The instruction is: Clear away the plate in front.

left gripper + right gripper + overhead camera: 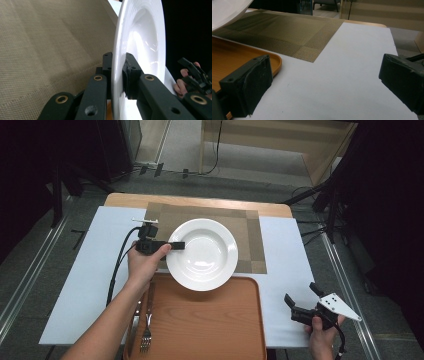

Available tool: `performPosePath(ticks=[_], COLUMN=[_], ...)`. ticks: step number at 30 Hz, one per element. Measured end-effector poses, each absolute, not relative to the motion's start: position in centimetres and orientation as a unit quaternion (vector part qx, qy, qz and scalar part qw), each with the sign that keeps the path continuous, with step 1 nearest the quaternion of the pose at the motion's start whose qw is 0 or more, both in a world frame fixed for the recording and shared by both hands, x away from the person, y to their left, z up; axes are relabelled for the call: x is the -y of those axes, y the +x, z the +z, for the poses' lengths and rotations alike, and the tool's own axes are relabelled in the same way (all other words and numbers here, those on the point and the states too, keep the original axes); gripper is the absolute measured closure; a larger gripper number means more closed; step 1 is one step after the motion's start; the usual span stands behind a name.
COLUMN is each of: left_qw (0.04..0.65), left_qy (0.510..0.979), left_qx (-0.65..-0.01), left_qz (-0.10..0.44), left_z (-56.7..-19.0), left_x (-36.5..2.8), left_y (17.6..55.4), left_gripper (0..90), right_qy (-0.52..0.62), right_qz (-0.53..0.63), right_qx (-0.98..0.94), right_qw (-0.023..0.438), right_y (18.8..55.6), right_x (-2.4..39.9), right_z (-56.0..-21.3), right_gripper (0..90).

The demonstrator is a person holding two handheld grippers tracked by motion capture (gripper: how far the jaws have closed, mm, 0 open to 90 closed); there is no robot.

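A white deep plate [202, 253] hangs above the woven placemat [250, 227] and the far edge of the orange tray [210, 325]. My left gripper [176, 245] is shut on the plate's left rim. In the left gripper view the plate [140, 42] stands on edge between the two black jaws, the pads pressed on its rim, with my left gripper [117, 72] over the placemat [50, 50]. My right gripper [301, 296] is held open over the white table near its front right corner. In the right gripper view its pads [257, 82] stand wide apart, my right gripper [324, 85] bare between them.
A fork [147, 330] lies at the left side of the tray, under my left forearm. The white tabletop [95, 285] has bare room left of the tray and on the right [347, 75]. Past the table are cables and a wooden frame [280, 140].
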State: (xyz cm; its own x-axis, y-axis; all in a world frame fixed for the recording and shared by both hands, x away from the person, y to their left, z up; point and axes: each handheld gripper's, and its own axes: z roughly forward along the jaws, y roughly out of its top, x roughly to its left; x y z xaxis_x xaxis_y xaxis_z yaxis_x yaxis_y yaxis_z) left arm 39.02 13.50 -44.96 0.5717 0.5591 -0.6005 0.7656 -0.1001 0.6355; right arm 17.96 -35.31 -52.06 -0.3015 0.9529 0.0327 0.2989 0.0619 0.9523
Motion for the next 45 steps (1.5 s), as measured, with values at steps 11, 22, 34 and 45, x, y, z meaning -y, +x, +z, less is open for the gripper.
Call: performPosePath(ticks=[11, 22, 34, 45], left_qw=[0.499, 0.492, 0.492, 0.487], left_qy=[0.732, 0.738, 0.741, 0.743], left_qx=[-0.448, -0.444, -0.435, -0.435], left_qz=[-0.119, -0.127, -0.138, -0.149], left_z=[-45.3, -45.5, -45.8, -47.0], left_x=[-13.9, -14.2, -14.6, -14.8], left_y=[37.2, 35.1, 33.1, 31.3], left_gripper=[80.3, 80.4, 80.3, 80.3], right_qy=[0.485, 0.485, 0.484, 0.486], right_qz=[0.484, 0.483, 0.482, 0.481], right_qx=[-0.645, -0.645, -0.646, -0.645], right_qw=[0.337, 0.339, 0.341, 0.341], right_y=[18.0, 17.9, 17.9, 17.9], right_x=[35.3, 35.3, 35.2, 35.2], right_z=[-52.0, -52.0, -52.0, -52.1], right_gripper=[0.0, 0.0, 0.0, 0.0])
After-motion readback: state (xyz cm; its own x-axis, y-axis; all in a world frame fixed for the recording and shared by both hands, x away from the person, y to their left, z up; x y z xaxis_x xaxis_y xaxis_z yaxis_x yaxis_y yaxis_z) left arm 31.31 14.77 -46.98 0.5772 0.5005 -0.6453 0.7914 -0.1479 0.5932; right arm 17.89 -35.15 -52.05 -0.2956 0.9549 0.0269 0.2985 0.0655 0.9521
